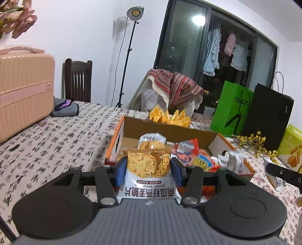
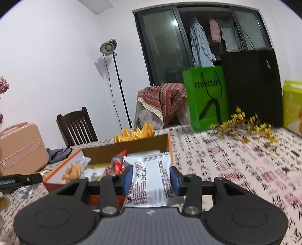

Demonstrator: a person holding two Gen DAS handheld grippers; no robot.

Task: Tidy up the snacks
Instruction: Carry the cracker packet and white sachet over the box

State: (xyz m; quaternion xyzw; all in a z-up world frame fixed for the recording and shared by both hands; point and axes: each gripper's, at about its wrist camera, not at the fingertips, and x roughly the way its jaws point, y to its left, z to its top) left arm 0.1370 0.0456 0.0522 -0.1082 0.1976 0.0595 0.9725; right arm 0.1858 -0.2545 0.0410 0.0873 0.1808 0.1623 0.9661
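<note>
Here, each tool [image 1: 148, 169] [image 2: 150, 180] clamps 1 packet [image 1: 148, 165] [image 2: 151, 181] — box [image 1: 169, 131] ahead, green bag [image 2: 206, 98] beyond.

One cardboard box [image 1: 169, 130], two shopping bags, one chair [image 1: 78, 81], one lamp [image 1: 135, 12].

"南瓜籽燕麦脆片" and "Pumpkin seed" are printed, upside down, on the white snack packet [image 1: 149, 177]. "mucun" is read on the green paper bag [image 2: 207, 98]. The other packet's [image 2: 151, 179] print is illegible.
</note>
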